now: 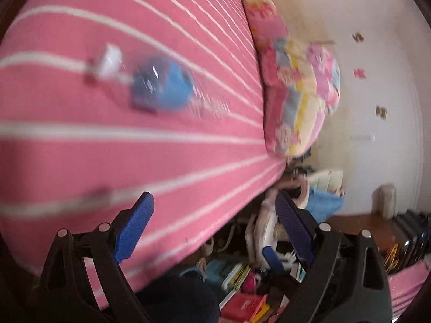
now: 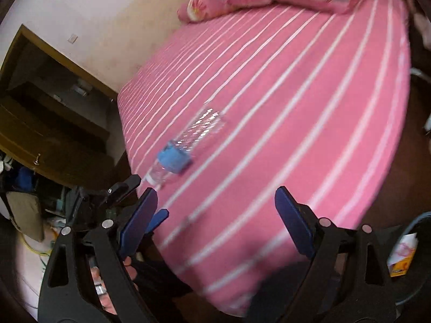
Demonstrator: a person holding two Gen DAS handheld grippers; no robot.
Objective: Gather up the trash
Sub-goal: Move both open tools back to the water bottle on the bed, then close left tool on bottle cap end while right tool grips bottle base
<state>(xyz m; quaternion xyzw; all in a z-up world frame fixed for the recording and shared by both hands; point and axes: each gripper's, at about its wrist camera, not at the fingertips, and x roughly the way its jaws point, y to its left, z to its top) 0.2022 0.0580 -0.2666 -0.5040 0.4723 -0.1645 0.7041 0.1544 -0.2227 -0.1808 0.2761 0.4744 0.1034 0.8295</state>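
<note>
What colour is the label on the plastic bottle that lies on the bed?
Blue. The label wraps the clear plastic bottle; the right wrist view shows it best.

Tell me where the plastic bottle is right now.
The plastic bottle lies on its side on the pink striped bed, near the edge closest to the wooden cabinet, untouched; in the left wrist view it shows blurred, upper left.

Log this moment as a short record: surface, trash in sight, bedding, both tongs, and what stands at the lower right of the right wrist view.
surface: pink bed with white stripes
trash in sight: clear plastic bottle with blue label, lying on its side on the bed
bedding: patterned pillows at the bed's far end
left tongs: open, nothing between them
right tongs: open, nothing between them
lower right: dark bin with a paper packet inside
</note>
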